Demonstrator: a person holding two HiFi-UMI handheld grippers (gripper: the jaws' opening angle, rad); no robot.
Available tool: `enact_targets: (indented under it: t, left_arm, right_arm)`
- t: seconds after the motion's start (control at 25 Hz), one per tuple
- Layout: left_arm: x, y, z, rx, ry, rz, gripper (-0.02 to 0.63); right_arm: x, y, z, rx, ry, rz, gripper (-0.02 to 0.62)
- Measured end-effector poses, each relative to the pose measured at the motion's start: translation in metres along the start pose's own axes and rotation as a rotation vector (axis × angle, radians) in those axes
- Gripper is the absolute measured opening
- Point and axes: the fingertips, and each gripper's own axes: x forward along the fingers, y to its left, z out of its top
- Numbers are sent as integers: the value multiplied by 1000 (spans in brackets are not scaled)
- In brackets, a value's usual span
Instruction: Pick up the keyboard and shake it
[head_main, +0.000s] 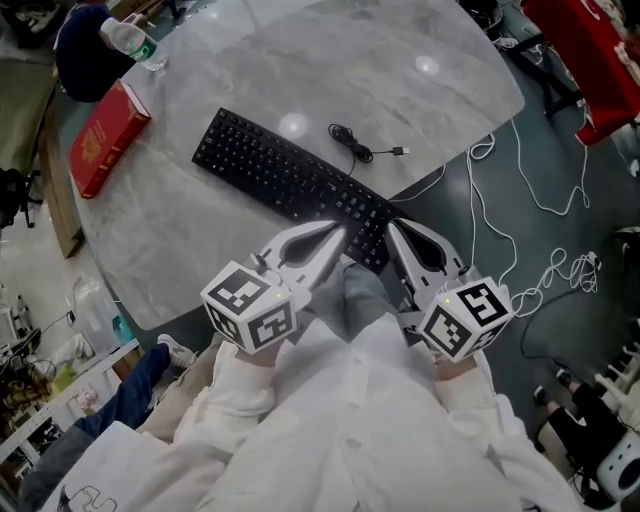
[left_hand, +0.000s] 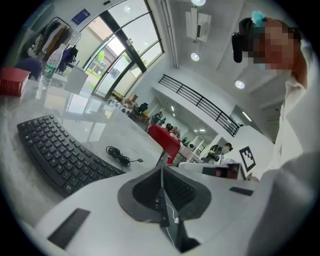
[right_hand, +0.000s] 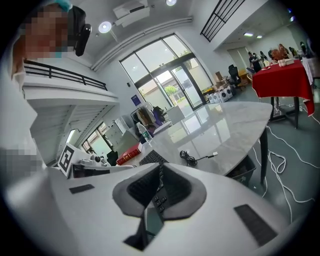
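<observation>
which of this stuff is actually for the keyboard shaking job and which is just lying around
For the job:
- keyboard
- left gripper
- right gripper
- coiled black cable, probably the keyboard's own

Just lying about:
- red book
- water bottle
- white cables on the floor

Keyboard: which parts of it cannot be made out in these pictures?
- Head view: the keyboard has its right end partly hidden by the left gripper and right gripper.
- Right gripper view: only a corner shows; the gripper's body covers the rest.
- All views: key print is too small.
</observation>
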Motion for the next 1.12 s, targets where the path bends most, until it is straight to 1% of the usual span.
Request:
enact_targets:
  t: [0.24, 0.56, 0.88, 0.96, 1.04, 1.12]
  left_arm:
    - [3, 7, -16, -21, 38, -3, 23]
    - [11, 6, -42, -58, 77, -24, 23]
    - [11, 10, -54, -73, 96, -11, 23]
    - [10, 12, -56, -74, 101, -6, 23]
    - [9, 13, -59, -78, 105, -1, 23]
    - [9, 15, -61, -80, 111, 3, 23]
  right_arm:
    - [-1, -13, -23, 43, 40, -22, 32]
    - [-4, -28, -43, 77, 51, -75, 34]
    - [-13, -40, -65, 118, 71, -116, 41]
    - [-15, -44, -68, 131, 77, -122, 63]
    - [-16, -47, -72, 142, 84, -126, 123]
    - [-16, -51, -75, 154, 86, -133, 132]
